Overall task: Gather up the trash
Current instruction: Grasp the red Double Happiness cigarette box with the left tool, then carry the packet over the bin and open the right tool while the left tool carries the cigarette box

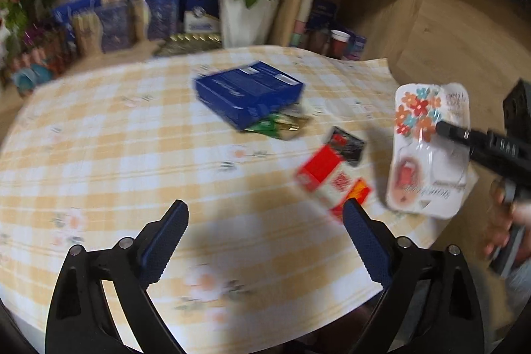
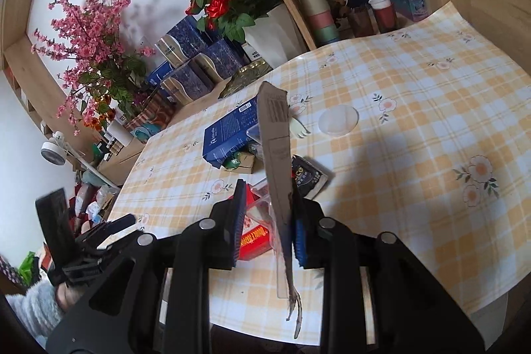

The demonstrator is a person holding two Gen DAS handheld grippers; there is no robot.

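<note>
Over the checked tablecloth (image 1: 99, 155), your right gripper (image 2: 265, 221) pinches the floral blister pack (image 1: 428, 151) off the right edge, left gripper (image 1: 265, 238) spread empty; keep that pinch firm while you carry it.

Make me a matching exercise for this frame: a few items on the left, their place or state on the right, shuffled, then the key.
Items:
1. flowered packaging card
2. blue box
3. red box
4. left gripper

Places or states:
A. lying flat on the checked tablecloth, beside a black packet
B. jaws wide apart, holding nothing
C. resting on top of green wrappers
D. pinched in the right gripper, lifted off the table

Pairs: 1-D, 2-C, 3-A, 4-B
</note>
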